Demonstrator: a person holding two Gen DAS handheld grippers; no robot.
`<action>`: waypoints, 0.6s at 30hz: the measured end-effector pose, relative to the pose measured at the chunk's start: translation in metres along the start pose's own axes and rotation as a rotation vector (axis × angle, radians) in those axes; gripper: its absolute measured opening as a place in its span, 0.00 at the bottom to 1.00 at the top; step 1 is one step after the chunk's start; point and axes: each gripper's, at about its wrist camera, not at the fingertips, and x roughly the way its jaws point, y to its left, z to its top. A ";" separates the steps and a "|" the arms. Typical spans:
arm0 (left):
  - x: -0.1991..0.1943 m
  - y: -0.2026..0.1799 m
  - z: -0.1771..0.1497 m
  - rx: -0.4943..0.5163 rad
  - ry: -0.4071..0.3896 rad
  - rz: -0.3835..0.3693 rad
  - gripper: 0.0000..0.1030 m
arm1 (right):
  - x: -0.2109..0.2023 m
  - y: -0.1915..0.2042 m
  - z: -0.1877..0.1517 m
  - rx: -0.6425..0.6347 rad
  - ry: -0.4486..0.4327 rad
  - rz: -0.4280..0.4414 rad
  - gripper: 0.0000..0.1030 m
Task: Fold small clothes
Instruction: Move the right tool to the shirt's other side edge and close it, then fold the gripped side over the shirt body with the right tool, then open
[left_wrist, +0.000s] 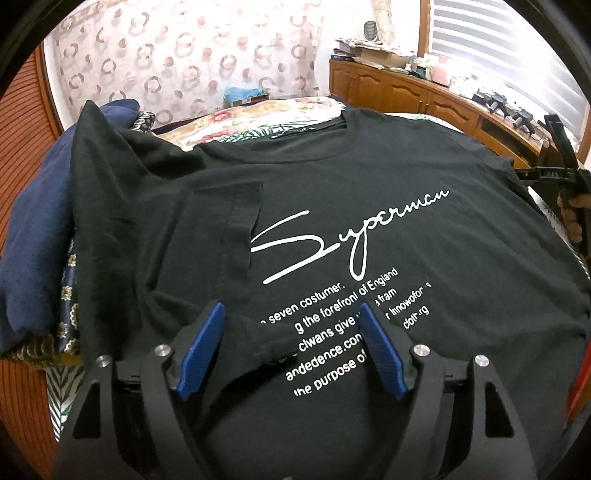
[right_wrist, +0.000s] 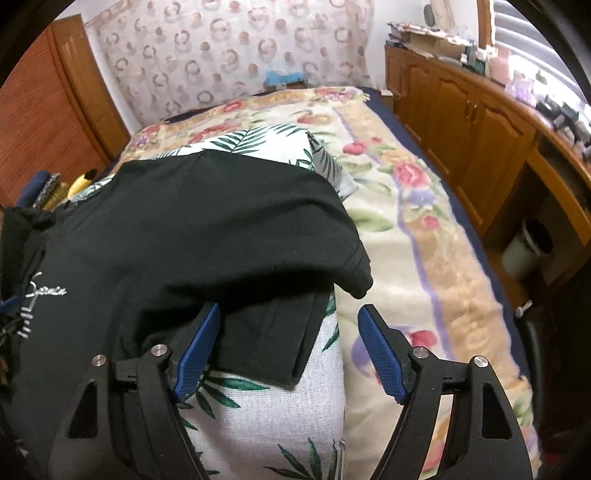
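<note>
A black T-shirt (left_wrist: 369, 192) with white "Superman" lettering lies front up on the bed. Its left sleeve (left_wrist: 221, 236) is folded inward over the chest. My left gripper (left_wrist: 291, 314) is open just above the shirt's printed text, with a fold of the sleeve hem between the blue pads, not pinched. In the right wrist view the shirt's right sleeve (right_wrist: 236, 229) hangs over a leaf-print cloth (right_wrist: 266, 413). My right gripper (right_wrist: 290, 314) is open by the sleeve's edge and holds nothing. The right gripper also shows at the right edge of the left wrist view (left_wrist: 565, 173).
A dark blue garment (left_wrist: 33, 236) is heaped at the shirt's left. A floral blanket (right_wrist: 402, 236) covers the bed. Wooden cabinets (right_wrist: 469, 110) with clutter on top run along the right. A white bin (right_wrist: 528, 251) stands on the floor beside them.
</note>
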 end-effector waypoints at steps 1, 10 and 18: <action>0.000 0.000 0.000 0.001 0.000 0.002 0.74 | 0.000 -0.001 0.000 0.003 0.002 0.007 0.72; 0.001 0.001 0.001 0.001 0.001 0.000 0.75 | -0.004 0.018 0.002 -0.119 -0.028 -0.066 0.44; 0.001 0.002 0.001 0.001 0.000 0.001 0.75 | -0.008 0.022 -0.001 -0.191 -0.056 -0.145 0.06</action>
